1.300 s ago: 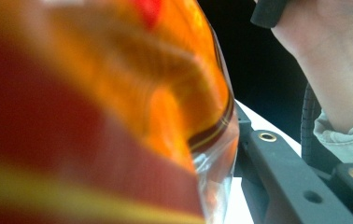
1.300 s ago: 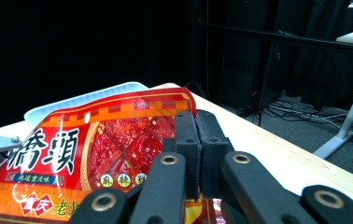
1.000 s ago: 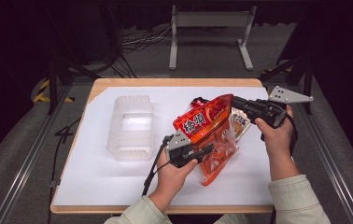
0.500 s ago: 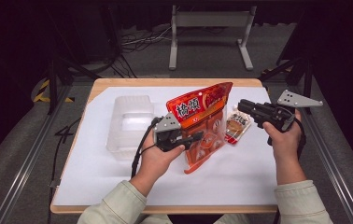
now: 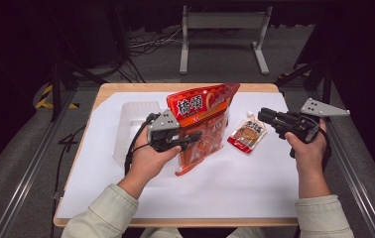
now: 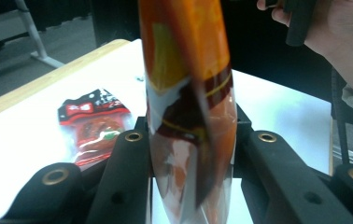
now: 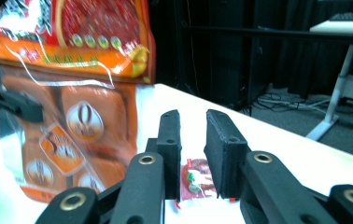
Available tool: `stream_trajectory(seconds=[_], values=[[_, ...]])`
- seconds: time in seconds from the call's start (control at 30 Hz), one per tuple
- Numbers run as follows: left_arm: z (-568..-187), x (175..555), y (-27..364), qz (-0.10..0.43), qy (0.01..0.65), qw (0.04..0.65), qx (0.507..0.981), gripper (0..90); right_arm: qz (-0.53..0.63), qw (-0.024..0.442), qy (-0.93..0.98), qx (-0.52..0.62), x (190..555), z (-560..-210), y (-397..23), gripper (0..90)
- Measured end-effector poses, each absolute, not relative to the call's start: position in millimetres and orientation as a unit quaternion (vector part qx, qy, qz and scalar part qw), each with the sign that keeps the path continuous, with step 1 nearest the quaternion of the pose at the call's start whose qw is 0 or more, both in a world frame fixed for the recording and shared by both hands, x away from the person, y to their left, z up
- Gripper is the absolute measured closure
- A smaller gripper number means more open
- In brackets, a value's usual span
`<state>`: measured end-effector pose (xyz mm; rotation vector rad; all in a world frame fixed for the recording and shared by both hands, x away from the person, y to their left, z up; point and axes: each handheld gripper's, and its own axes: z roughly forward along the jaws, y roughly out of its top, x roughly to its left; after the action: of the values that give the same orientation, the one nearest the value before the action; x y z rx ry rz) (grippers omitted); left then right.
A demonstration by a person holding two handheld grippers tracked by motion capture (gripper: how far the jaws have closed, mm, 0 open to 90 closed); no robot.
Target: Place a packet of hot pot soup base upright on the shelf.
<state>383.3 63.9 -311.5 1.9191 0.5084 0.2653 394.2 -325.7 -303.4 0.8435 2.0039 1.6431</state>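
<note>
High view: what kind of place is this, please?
Probably a recording studio or lab, not a home. A wooden table with a white sheet stands among black curtains, with loose cables on the grey floor, metal rails beside it and a grey metal stand behind.

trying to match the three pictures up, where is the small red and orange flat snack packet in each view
High view: the small red and orange flat snack packet lies on the white table sheet, right of centre, between the big orange bag and the right gripper.
Left gripper view: left of centre, beside the bag.
Right gripper view: low centre, seen between the jaws.
Shared landmark: the big orange bag, clamped in the left gripper.
</note>
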Motion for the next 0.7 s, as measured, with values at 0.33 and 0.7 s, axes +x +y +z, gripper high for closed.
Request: stream_trajectory(seconds=[0.33,0.7], values=[[-292,392,91,0.136,0.209,0.551,0.797,71.0,0.548,0.181,0.744,0.337,400,-313,-330,65.6],[-276,400,106,0.154,0.214,0.565,0.782,71.0,0.494,0.169,0.770,0.367,401,-318,-336,63.3]])
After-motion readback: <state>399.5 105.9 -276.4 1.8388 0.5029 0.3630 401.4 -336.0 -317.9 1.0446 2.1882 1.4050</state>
